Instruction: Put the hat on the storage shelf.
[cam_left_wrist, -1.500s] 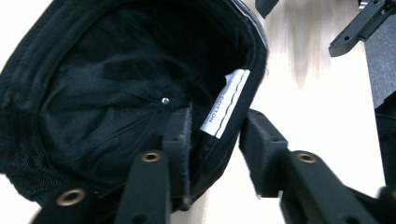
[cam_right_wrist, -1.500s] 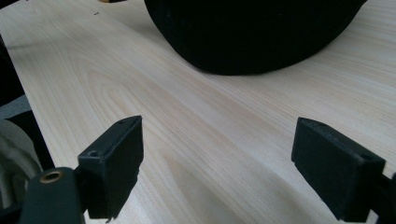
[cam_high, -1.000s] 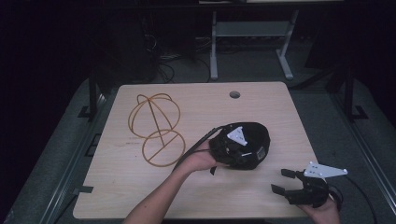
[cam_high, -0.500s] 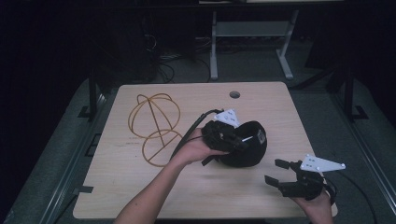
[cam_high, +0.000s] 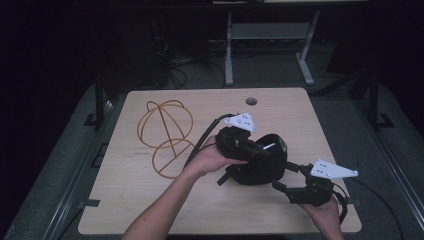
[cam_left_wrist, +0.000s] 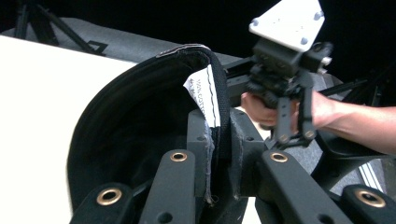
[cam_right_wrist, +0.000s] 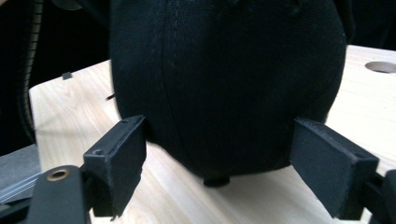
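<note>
Dim room; wooden table (cam_high: 150, 210); grey carpet (cam_high: 65, 170).

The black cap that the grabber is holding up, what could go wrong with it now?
The left gripper pinches only the edge band of the black cap, so the cap might slip out or sag. The right gripper is open with its pads on both sides of the cap's crown; closing off-centre might squash it or tug it loose. The wire stand sits close on the table, so a swing could knock it.
</note>
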